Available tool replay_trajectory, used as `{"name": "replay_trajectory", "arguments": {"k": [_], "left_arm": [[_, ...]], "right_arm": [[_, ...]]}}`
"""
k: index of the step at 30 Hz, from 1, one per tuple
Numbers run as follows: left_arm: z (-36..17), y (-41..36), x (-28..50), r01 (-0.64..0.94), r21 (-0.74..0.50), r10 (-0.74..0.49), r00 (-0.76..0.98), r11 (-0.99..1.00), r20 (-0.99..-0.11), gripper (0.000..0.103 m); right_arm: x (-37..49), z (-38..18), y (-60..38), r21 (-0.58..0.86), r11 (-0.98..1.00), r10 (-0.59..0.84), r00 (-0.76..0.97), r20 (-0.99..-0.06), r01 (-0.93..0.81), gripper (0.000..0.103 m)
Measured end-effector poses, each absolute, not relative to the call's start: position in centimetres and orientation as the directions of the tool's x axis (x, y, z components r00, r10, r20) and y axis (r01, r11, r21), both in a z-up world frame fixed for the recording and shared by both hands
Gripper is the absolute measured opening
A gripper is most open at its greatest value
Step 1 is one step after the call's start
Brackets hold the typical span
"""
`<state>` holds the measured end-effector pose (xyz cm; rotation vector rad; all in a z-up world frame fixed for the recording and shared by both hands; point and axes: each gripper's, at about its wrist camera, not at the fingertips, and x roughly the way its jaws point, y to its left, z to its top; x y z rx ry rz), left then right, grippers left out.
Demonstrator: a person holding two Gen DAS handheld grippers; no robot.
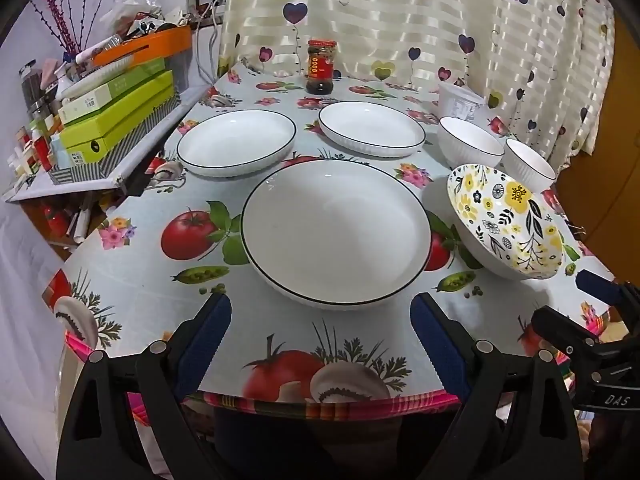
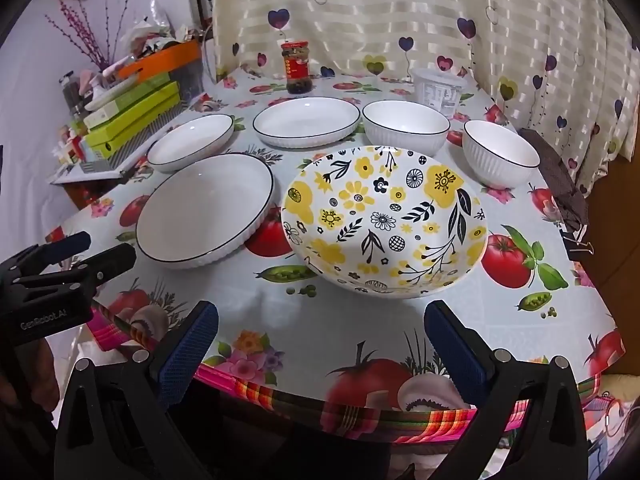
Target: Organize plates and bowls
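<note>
Three white black-rimmed plates lie on the table: a near one (image 1: 336, 232) (image 2: 204, 216), a far left one (image 1: 236, 142) (image 2: 191, 142) and a far middle one (image 1: 372, 128) (image 2: 306, 120). A yellow-flowered bowl (image 1: 506, 222) (image 2: 384, 220) sits right of the near plate. Two white bowls (image 1: 468, 144) (image 1: 528, 164) stand behind it, also in the right wrist view (image 2: 404, 126) (image 2: 500, 154). My left gripper (image 1: 320, 324) is open and empty, just short of the near plate. My right gripper (image 2: 320, 328) is open and empty, just short of the flowered bowl.
A sauce jar (image 1: 321, 66) and a white plastic tub (image 2: 438, 90) stand at the table's back by the curtain. A side shelf with green boxes (image 1: 116, 120) and clutter is at the left. The table's front edge (image 2: 360, 412) is right under both grippers.
</note>
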<state>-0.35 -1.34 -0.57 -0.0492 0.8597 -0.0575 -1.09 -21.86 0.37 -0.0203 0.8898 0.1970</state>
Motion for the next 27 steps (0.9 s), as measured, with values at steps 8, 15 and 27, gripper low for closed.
{"name": "replay_trajectory", "arguments": {"k": [8,15,27], "left_arm": [[-0.7,-1.5,-0.3,0.06,-0.079,-0.099,0.634,0.995,-0.767,0.092],[-0.7,-1.8,0.0,0.073,-0.095,-0.12,0.621,0.993,-0.775,0.092],[-1.0,-1.7,0.1,0.084,-0.116,-0.143,0.605,0.99,-0.783,0.092]], "right_arm": [[-0.8,0.2,-22.1,0.076,0.983,0.164,0.605,-0.779,-0.17,0.103],[-0.8,0.2,-22.4,0.082,0.983,0.167,0.603,-0.78,-0.166,0.103],[-0.6,0.2,-22.9,0.104,0.981,0.181,0.597,-0.782,-0.161,0.103]]}}
